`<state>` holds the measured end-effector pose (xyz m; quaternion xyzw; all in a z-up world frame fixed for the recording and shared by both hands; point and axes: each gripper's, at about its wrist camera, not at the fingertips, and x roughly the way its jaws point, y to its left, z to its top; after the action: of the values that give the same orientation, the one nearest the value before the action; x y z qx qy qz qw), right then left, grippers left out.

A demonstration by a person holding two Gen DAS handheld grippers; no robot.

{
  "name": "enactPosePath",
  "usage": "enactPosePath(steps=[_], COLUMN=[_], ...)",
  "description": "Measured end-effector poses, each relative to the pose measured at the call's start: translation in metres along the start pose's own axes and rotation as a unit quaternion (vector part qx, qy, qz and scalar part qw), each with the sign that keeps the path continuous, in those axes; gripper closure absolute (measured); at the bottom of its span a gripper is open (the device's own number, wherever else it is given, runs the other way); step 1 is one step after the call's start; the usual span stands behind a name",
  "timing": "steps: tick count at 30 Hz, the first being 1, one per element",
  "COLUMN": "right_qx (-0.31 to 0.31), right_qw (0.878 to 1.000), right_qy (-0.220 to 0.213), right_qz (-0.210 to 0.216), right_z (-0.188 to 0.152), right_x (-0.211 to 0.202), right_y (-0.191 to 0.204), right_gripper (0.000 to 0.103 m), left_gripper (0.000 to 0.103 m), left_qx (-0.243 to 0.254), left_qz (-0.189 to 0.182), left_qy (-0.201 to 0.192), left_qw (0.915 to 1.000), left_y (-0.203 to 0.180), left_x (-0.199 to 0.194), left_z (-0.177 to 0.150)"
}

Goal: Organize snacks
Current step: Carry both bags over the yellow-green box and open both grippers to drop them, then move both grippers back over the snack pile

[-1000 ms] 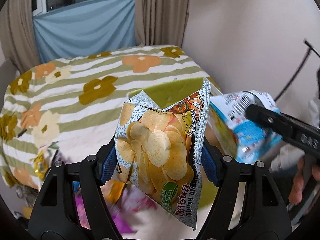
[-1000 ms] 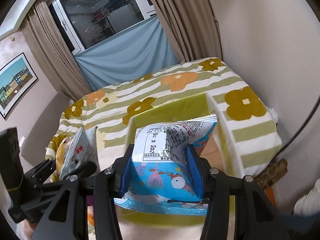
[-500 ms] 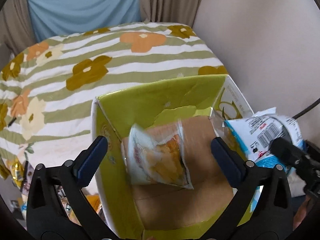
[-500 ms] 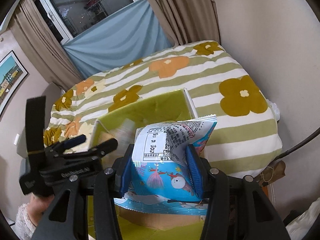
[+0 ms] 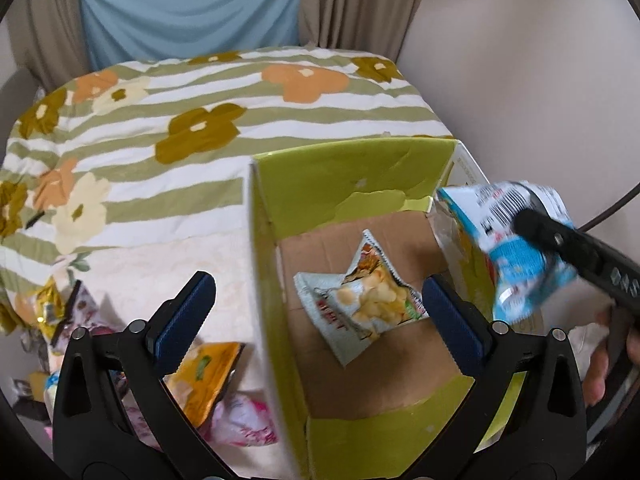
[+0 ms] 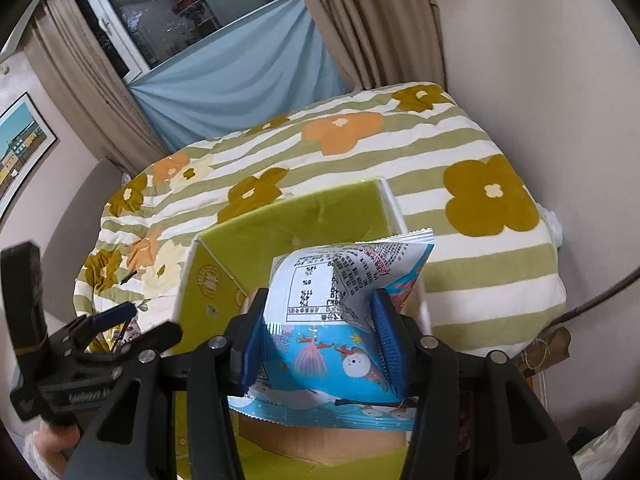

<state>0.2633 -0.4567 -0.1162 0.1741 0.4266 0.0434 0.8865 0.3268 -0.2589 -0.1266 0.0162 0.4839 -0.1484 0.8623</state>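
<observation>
Now left tongs (image 5: 316,304) angled down, spread wide over box (image 5: 360,168); right tongs (image 6: 320,332) clamp blue packet (image 6: 340,320).

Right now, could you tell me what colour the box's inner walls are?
Lime green; left wrist view.

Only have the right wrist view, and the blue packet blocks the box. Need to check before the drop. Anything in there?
Observer: Yes. The left wrist view shows one chips bag lying on the bare cardboard floor of the green box. Nothing else is visible in it.
Operator: Left tool free?
Observer: The left tool is wide open and empty, and it straddles the box's left wall.
Operator: More to pack?
Observer: An orange packet and a pink packet lie on the bed, left of the box.
</observation>
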Motion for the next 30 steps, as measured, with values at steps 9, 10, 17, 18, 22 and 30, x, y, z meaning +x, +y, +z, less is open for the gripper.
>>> enactPosePath(steps=[9,10,17,18,22,30], right_qx=[0.0,0.003,0.013,0.015,0.007,-0.02], right_qw=[1.0,0.999,0.999,0.999,0.999,1.0], right_qy=[0.026,0.03,0.031,0.027,0.029,-0.006], right_qz=[0.01,0.013,-0.014,-0.017,-0.019,-0.021], right_z=[0.016,0.017,0.008,0.005,-0.005,-0.007], right_x=[0.05,0.057,0.058,0.054,0.038,-0.007], right_y=[0.009,0.009,0.001,0.0,-0.002,0.007], right_gripper=[0.055,0.055,0.0,0.0,0.0,0.0], left_gripper=[0.001,0.001,0.001,0.001,0.001,0.001], left_qx=[-0.007,-0.008,-0.012,-0.012,-0.014,-0.016], left_qz=[0.019,0.019,0.02,0.021,0.019,0.027], left_qy=[0.001,0.001,0.001,0.001,-0.005,-0.041], left_qw=[0.9998,0.9998,0.9997,0.9997,0.9997,0.9987], left_y=[0.024,0.026,0.03,0.03,0.03,0.02], left_x=[-0.006,-0.005,-0.007,-0.007,-0.011,-0.048], left_z=[-0.006,-0.007,-0.014,-0.015,-0.014,-0.014])
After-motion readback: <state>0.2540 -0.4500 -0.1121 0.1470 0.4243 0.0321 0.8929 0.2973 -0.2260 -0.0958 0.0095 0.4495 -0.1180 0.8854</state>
